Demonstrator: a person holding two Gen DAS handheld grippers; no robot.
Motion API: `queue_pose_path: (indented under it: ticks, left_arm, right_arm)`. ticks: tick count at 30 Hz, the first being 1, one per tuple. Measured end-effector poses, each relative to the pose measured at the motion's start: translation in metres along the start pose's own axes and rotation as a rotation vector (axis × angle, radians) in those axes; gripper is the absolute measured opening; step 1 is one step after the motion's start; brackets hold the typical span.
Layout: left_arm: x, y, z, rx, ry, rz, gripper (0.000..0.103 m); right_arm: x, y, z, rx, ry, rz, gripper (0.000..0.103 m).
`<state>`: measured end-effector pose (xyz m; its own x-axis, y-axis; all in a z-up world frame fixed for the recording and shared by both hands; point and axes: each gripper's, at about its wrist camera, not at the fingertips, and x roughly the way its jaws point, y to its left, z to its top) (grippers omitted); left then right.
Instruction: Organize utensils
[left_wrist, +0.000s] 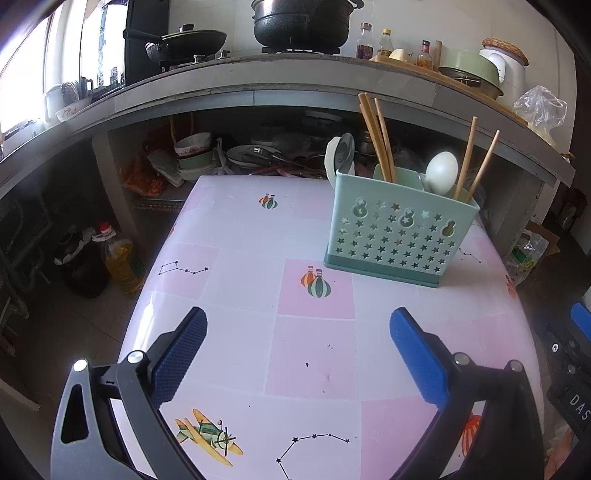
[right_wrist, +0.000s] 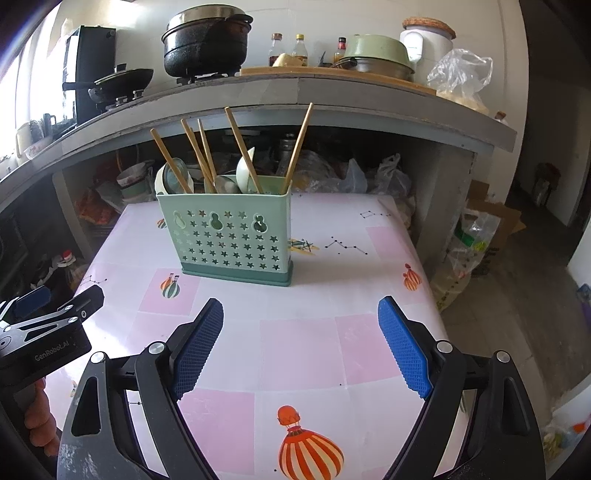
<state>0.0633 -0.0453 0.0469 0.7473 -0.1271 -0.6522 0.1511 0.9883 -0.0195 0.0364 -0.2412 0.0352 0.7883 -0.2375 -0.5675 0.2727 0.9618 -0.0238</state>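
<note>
Both of my grippers hang wide apart over the table (right_wrist: 310, 343) with nothing between their blue pads: the left gripper (left_wrist: 297, 325) and the right gripper (right_wrist: 301, 314). I see the green utensil holder (right_wrist: 229, 236) standing upright at twelve o'clock from the right one, chopsticks (right_wrist: 201, 155) and spoons (right_wrist: 245, 170) sticking out.
</note>
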Motion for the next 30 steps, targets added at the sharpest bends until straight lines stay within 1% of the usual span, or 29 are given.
queue_pose_path:
  ticks: [6, 14, 30]
  left_arm:
    - [0.005, 0.010, 0.003, -0.009, 0.000, 0.043, 0.097]
    - [0.010, 0.023, 0.007, -0.036, 0.001, 0.076, 0.097]
    - [0.015, 0.021, 0.007, -0.027, 0.005, 0.074, 0.097]
  right_arm:
    - [0.006, -0.004, 0.000, 0.007, 0.010, -0.008, 0.082]
    - [0.011, -0.006, 0.001, 0.011, 0.017, -0.015, 0.082]
    - [0.018, -0.008, 0.000, 0.017, 0.029, -0.020, 0.082]
